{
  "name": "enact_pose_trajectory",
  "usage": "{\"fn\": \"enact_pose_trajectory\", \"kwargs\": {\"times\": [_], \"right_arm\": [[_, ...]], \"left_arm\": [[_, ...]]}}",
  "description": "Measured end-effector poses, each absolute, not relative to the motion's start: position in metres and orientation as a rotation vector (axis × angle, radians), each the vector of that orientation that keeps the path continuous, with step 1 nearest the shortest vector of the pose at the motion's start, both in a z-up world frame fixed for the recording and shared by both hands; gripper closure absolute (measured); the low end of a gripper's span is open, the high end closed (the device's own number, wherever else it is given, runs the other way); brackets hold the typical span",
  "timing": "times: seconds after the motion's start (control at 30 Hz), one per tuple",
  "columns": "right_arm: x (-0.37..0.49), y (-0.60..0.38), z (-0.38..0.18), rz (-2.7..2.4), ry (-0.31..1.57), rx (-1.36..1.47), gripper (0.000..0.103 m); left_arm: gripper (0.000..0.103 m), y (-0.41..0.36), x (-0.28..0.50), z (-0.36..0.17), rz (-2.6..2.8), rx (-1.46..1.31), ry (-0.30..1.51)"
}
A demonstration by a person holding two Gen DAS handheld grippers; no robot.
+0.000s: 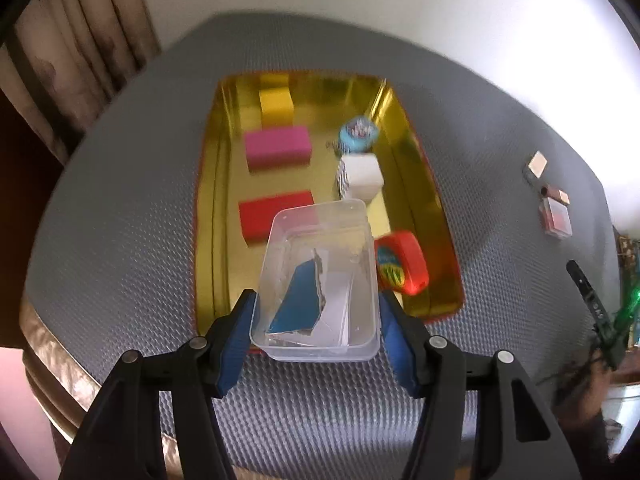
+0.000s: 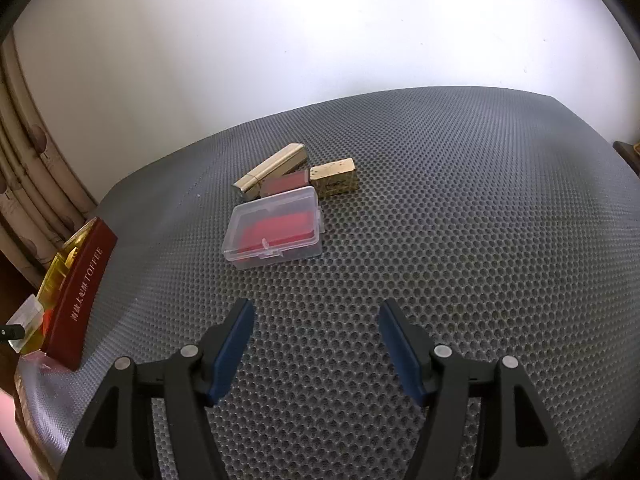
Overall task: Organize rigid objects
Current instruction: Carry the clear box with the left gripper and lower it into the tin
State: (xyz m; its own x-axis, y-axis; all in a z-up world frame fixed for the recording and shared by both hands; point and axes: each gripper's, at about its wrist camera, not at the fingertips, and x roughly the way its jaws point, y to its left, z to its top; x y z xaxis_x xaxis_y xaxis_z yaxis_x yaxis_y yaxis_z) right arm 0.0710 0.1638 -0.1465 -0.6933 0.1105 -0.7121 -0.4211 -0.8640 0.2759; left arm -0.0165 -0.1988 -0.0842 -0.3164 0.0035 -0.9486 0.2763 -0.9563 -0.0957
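My left gripper (image 1: 318, 300) is shut on an open clear plastic box (image 1: 320, 280) that holds blue and white scraps. The box hangs over the near end of a gold tin tray (image 1: 420, 184). In the tray lie a yellow block (image 1: 275, 106), a pink block (image 1: 278, 148), a red block (image 1: 264, 216), a blue round case (image 1: 357, 135), a white cube (image 1: 362, 176) and a red-orange case (image 1: 400, 266). My right gripper (image 2: 316, 306) stands open over bare mat, nothing between its fingers. Ahead of it sit a lidded clear box with a red insert (image 2: 274, 232), a gold tube (image 2: 272, 172) and a gold case (image 2: 333, 178).
A grey honeycomb mat (image 2: 460, 240) covers the table, with a white wall behind. The tin's red side (image 2: 80, 268) stands at the left of the right wrist view. Curtains (image 1: 68, 60) hang at the far left. Small pink and gold cases (image 1: 554, 208) lie right of the tray.
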Motion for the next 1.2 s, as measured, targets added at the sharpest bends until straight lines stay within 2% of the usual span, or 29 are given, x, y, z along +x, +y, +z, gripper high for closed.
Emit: {"fn": "enact_pose_trajectory", "kwargs": {"times": [0.23,0.5,0.83,1.2], "right_arm": [[0.069,0.163,-0.147,2.573,0.616,-1.039,0.036],[0.071,0.165,-0.146,2.574,0.630,-1.037,0.035],[0.073,0.167,-0.146,2.574,0.632,-1.037,0.034],[0.074,0.168,-0.147,2.575,0.646,-1.039,0.032]], "left_arm": [[0.047,-0.205,-0.045,-0.112,-2.289,1.816,0.326],[0.047,-0.198,-0.060,-0.130,-2.289,1.736,0.225],[0.047,-0.197,-0.035,-0.131,-2.279,1.639,0.066],[0.047,-0.188,-0.033,-0.129,-2.289,1.585,0.047]]}}
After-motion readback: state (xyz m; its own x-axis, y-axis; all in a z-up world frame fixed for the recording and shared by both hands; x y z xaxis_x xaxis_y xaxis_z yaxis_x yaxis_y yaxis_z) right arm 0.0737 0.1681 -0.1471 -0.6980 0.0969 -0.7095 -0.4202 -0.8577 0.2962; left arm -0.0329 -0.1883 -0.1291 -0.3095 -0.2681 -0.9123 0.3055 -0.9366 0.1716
